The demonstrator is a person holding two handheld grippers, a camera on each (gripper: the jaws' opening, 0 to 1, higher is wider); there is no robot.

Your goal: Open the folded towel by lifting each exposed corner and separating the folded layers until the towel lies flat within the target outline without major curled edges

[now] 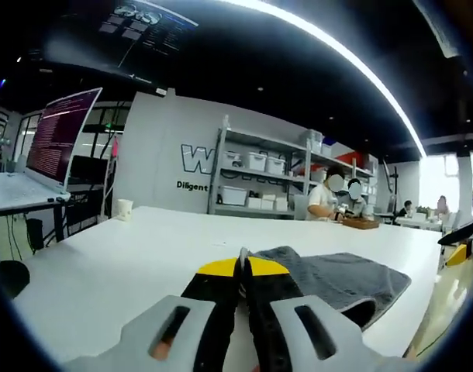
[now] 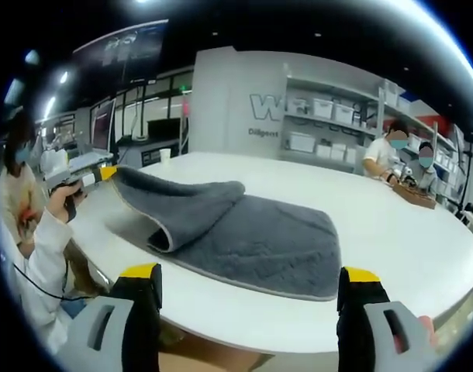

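A grey towel (image 2: 260, 232) lies on the white table (image 2: 391, 232). Its left layer is lifted and curled over itself. My left gripper (image 2: 105, 172), held in a person's hand at the far left of the right gripper view, grips the raised corner. In the left gripper view its yellow-tipped jaws (image 1: 242, 267) are closed together at the towel's (image 1: 337, 279) near edge. My right gripper (image 2: 252, 283) stands open and wide in front of the towel's near edge, with nothing between its jaws. It also shows at the right edge of the left gripper view (image 1: 460, 244).
A white cup (image 1: 124, 209) stands at the table's far left. A tilted monitor (image 1: 62, 136) sits on a side desk. Shelves with bins (image 1: 260, 178) line the back wall, with people seated at a far table (image 2: 411, 190). The table's near edge (image 2: 244, 325) runs just ahead of the right gripper.
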